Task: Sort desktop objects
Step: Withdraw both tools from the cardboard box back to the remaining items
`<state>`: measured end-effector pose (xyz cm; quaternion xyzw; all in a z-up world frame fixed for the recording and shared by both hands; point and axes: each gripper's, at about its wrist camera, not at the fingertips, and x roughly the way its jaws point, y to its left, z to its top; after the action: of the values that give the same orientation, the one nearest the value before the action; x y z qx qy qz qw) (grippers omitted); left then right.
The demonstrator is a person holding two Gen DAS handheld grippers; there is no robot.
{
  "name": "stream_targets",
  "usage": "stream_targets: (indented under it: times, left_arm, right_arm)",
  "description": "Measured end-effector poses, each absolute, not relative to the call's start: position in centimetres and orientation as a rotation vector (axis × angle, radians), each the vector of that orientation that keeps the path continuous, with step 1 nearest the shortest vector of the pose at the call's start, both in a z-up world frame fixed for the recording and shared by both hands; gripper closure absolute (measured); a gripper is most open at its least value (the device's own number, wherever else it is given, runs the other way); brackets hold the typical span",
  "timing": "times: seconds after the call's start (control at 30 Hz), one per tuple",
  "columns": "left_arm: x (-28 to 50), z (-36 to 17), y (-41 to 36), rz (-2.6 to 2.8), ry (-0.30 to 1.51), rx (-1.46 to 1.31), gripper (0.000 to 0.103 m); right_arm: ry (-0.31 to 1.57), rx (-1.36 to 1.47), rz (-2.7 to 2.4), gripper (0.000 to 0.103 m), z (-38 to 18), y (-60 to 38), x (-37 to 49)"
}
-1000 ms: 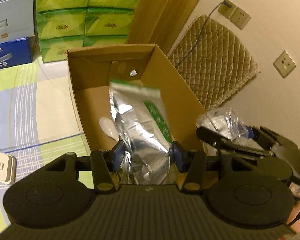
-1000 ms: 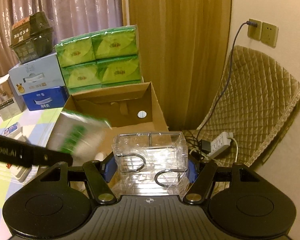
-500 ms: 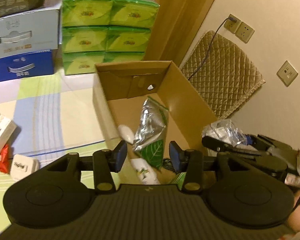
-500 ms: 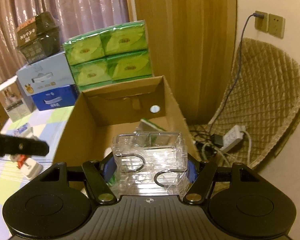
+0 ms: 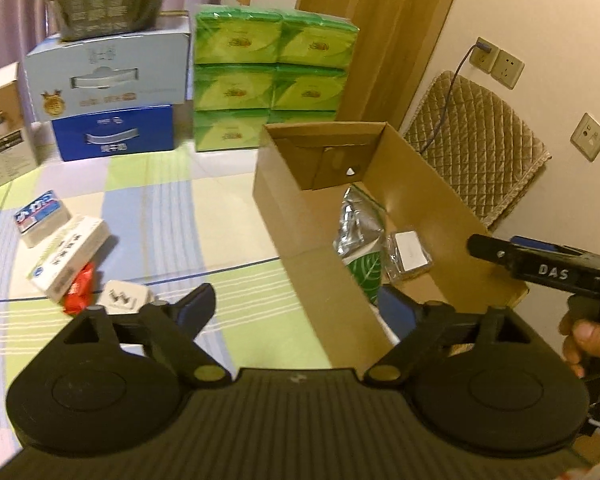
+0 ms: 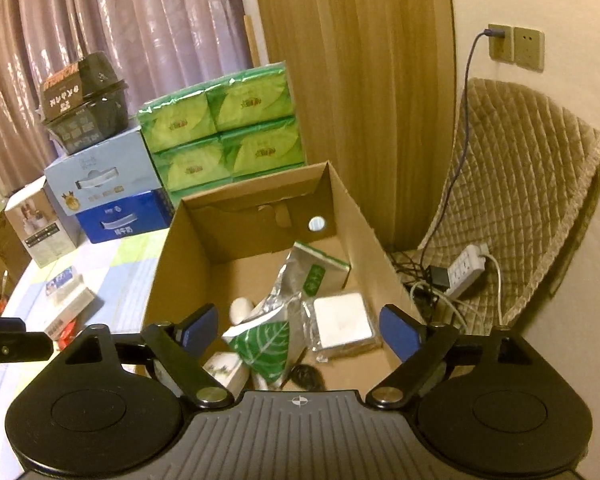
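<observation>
Foil pouch (image 6: 288,292) inside cardboard box (image 6: 172,264)

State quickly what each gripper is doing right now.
Left gripper: open, holding nothing.
Right gripper: open, holding nothing, above the cardboard box.

A crumpled silver pouch (image 6: 288,280) and a clear-wrapped white pack (image 6: 342,326) lie side by side in the open cardboard box (image 6: 172,264).
</observation>
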<state>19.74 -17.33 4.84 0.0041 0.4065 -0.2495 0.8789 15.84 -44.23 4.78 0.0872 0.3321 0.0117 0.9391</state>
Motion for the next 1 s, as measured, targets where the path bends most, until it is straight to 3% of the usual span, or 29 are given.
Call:
stream_targets:
  times: [0.2,0.53,1.0]
  left_arm:
    - [17.5,4.7,-14.8,-0.499,0.831,-0.006,0.001]
    - [14.5,3.9,-10.3,-0.394,0.809,-0.007,0.001]
    - [10.8,4.0,-3.8,-0.301,0.802,-0.031,0.001]
  right_arm:
    - [0.705,0.191,0.031,0.012,4.9,-42.1,13.5]
    - [0.736,0.144,0.084,0.002,5.7,-36.8,10.3]
    - [0.744,0.13,0.157,0.002,5.8,-31.7,8.0]
